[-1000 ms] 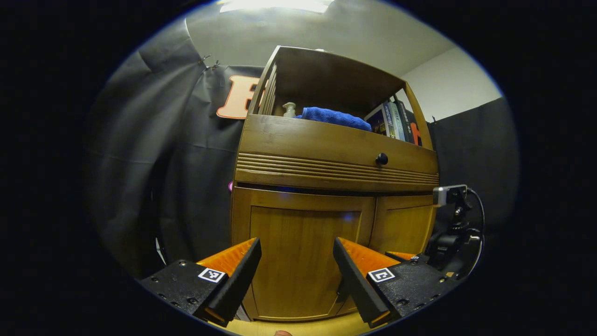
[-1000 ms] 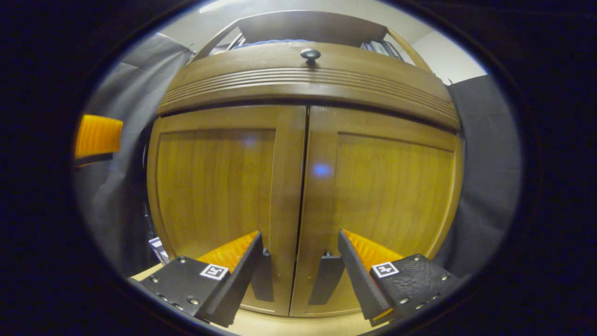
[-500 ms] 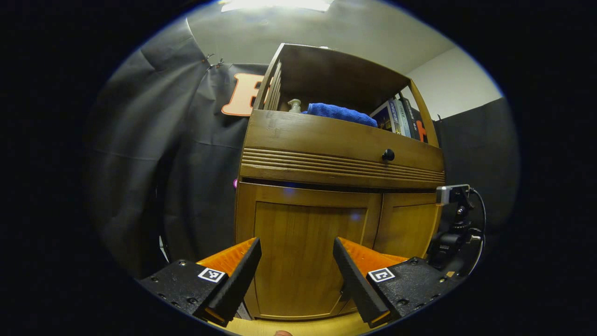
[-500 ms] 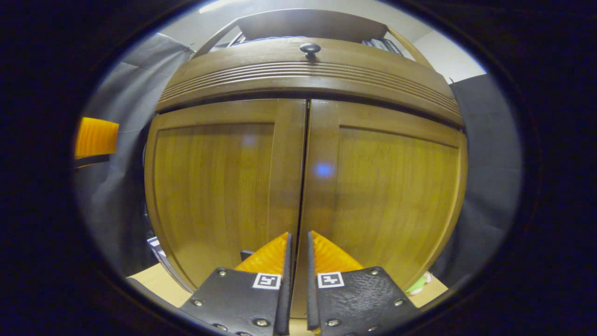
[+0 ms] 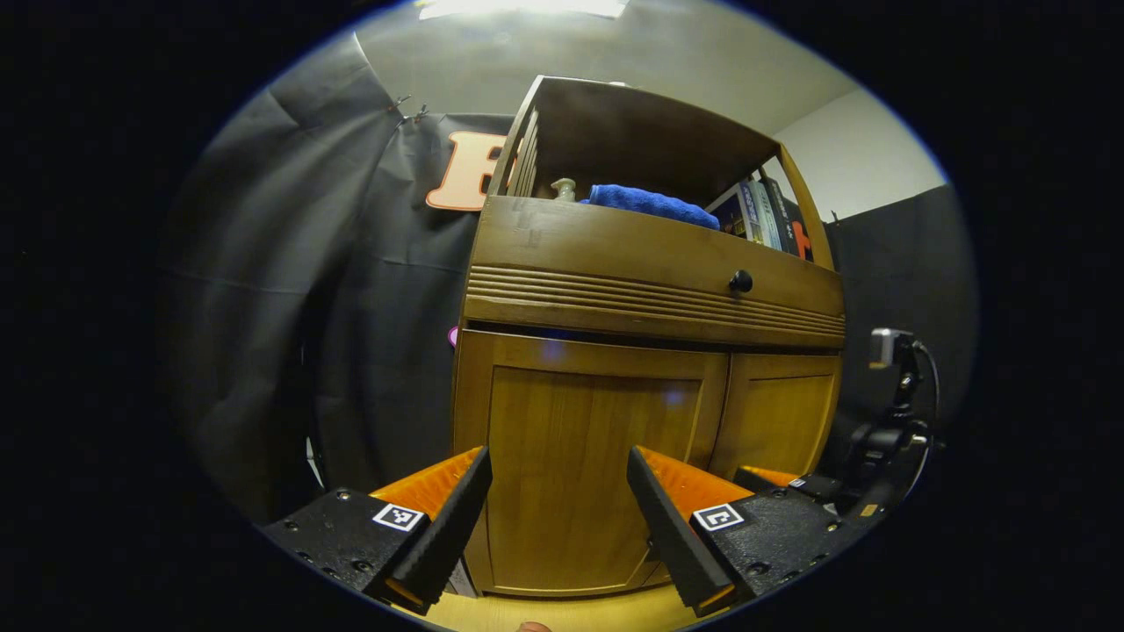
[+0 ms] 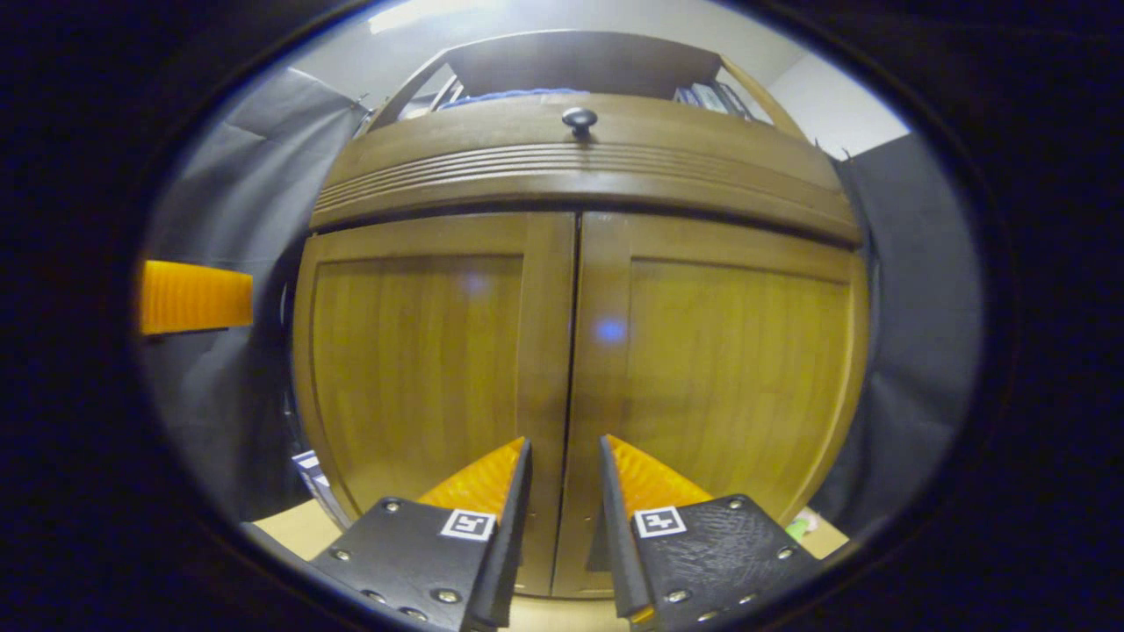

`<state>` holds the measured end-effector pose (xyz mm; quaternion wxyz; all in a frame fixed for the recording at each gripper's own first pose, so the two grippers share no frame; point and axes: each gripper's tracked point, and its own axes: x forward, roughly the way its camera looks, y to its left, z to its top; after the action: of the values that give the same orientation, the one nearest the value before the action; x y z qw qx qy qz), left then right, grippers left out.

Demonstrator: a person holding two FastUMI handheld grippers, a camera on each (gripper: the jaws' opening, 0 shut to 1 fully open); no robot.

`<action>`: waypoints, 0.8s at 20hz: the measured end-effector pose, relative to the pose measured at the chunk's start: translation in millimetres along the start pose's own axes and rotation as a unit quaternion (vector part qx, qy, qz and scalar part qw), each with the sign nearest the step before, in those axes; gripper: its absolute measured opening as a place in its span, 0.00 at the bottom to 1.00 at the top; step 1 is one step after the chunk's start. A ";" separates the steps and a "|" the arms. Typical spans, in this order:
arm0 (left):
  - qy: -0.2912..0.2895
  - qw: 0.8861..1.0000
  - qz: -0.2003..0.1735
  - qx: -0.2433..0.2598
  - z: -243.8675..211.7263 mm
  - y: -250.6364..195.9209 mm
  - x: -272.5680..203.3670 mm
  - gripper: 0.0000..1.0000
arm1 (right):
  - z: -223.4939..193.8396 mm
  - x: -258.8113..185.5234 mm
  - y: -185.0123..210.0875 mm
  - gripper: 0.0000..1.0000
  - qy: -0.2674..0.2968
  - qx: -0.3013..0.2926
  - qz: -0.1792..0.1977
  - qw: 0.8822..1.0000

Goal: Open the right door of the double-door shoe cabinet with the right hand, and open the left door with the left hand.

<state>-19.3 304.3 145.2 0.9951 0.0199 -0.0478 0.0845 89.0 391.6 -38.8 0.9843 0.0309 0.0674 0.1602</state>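
The wooden shoe cabinet has both lower doors shut. In the right gripper view the left door [image 6: 413, 351] and the right door [image 6: 729, 369] meet at a dark seam in the middle. My right gripper [image 6: 565, 456] hangs just in front of that seam, partly open, with nothing between its fingers. In the left gripper view my left gripper [image 5: 559, 465] stands wide open in front of the left door [image 5: 588, 456], apart from it. The right gripper [image 5: 790, 481] shows low at the right, before the right door [image 5: 777, 421]. One left finger [image 6: 193, 296] shows at the left edge.
Above the doors runs a drawer front [image 5: 650, 263] with a black knob [image 5: 740, 281]. The open shelf above holds a blue towel [image 5: 650, 204], a small bottle [image 5: 562, 189] and books [image 5: 760, 215]. Black cloth walls flank the cabinet. Pale floor [image 5: 562, 613] lies below.
My right gripper went from wide open to nearly shut at the seam, then opened a little and drew back slightly. The left gripper stayed open while its view drifted left.
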 end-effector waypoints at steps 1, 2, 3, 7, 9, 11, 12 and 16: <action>0.002 1.000 0.001 -0.001 -1.9 0.9 0.5 0.95 | -0.6 1.9 -5.8 0.43 0.005 0.001 -0.008 1.000; 0.003 1.000 0.001 -0.002 -2.6 1.1 1.5 0.95 | -6.8 4.1 -11.3 0.44 0.014 0.003 -0.014 1.000; 0.004 1.000 0.000 -0.003 -3.8 0.2 1.9 0.95 | -13.5 5.5 -15.4 0.44 0.024 0.006 -0.019 1.000; 0.007 1.000 -0.003 -0.003 -5.6 -1.2 2.3 0.95 | -27.2 10.8 -21.7 0.43 0.045 0.014 -0.025 0.999; 0.006 1.000 -0.004 -0.002 -4.5 -1.3 1.9 0.95 | -38.6 12.4 -24.9 0.43 0.066 0.016 -0.028 0.997; 0.006 1.000 -0.001 0.001 -5.0 1.1 1.3 0.95 | -53.7 13.5 -24.8 0.45 0.091 0.022 -0.029 0.995; 0.007 1.000 0.001 0.002 -5.4 1.7 1.0 0.95 | -63.8 11.0 -27.0 0.43 0.114 0.027 -0.028 0.993; 0.009 1.000 0.005 0.001 -6.6 3.4 0.4 0.95 | -70.2 5.9 -24.7 0.36 0.133 0.064 -0.034 0.988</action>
<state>-18.9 308.0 138.8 0.9950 0.0201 -0.0387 0.0897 92.3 372.8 -111.1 0.9674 0.0700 0.2088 0.1251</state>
